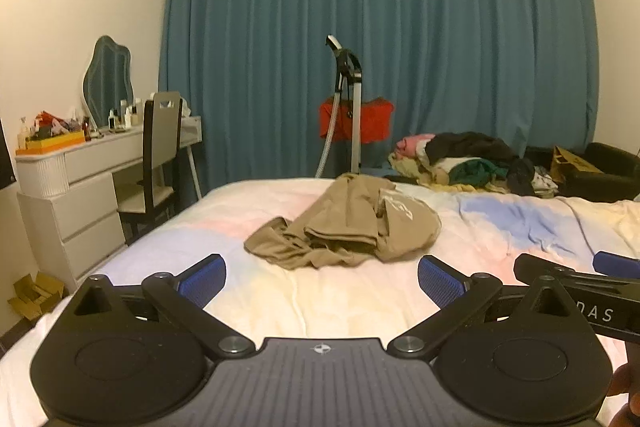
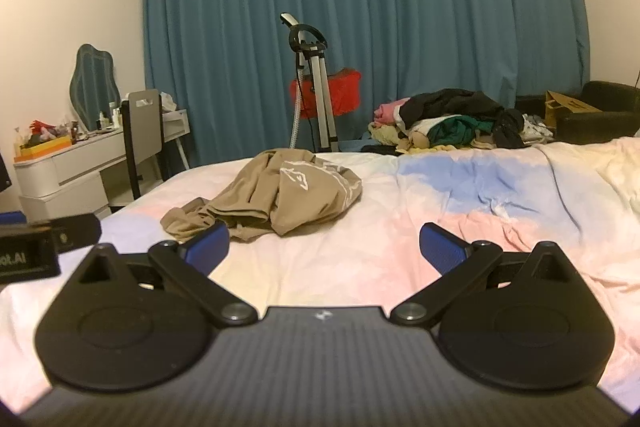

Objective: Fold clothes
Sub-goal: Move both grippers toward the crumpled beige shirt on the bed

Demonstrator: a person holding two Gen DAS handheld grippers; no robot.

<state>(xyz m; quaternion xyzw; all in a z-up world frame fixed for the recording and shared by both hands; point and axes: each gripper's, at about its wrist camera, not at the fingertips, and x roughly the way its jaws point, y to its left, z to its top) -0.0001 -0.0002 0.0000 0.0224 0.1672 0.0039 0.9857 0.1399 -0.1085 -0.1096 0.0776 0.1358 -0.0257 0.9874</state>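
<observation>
Right now I am only starting: my left tool (image 1: 322, 277) and right tool (image 2: 324, 247) are both wide open and hold nothing, the tan shirt (image 1: 348, 223) lies crumpled on the bed (image 1: 360, 299) just ahead, so next I should probably reach and grab its edges.

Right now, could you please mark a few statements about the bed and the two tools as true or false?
1. The tan garment lies crumpled on the bed. True.
2. The left tool grips the garment. False: it is open and holds nothing.
3. The right tool is open. True.
4. The clothes pile sits on the white dresser. False: it lies at the bed's far side.
5. The curtain is red. False: it is blue.
</observation>
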